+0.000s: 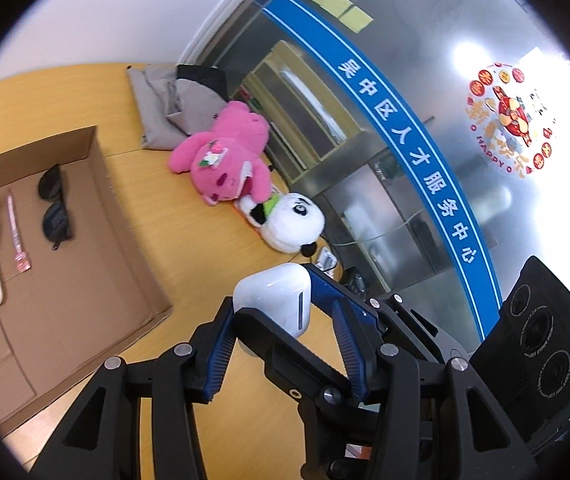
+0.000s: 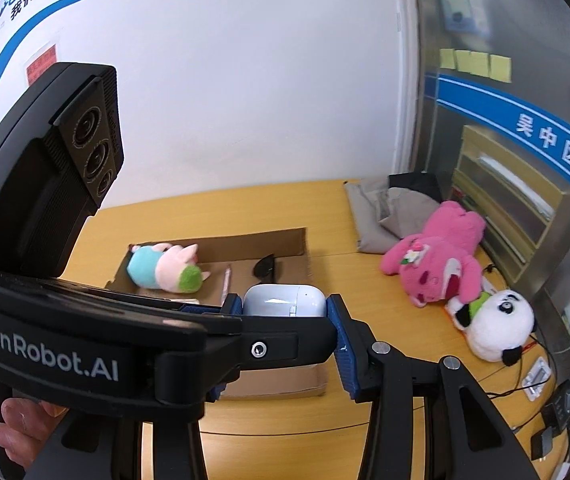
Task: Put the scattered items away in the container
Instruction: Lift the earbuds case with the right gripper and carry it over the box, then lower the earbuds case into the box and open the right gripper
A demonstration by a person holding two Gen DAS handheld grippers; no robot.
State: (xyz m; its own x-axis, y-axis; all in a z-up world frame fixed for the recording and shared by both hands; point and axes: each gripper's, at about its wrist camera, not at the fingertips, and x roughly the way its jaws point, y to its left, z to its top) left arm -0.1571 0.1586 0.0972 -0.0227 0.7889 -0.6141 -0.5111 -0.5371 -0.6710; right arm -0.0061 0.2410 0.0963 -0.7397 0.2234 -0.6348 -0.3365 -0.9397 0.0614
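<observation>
The earbud case point(image 2: 285, 300) hangs in the air over the table, just off the near edge of the cardboard box point(image 1: 97, 168). Your right hand-held gripper point(image 2: 285, 314) clamps it end to end. Your left hand-held gripper point(image 1: 273, 300) flanks it too, though I cannot tell whether it grips. The box lies just ahead and left.

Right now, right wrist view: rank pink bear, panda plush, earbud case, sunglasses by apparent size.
1. pink bear
2. panda plush
3. earbud case, inflated by nearness to the camera
4. sunglasses, partly hidden
</observation>
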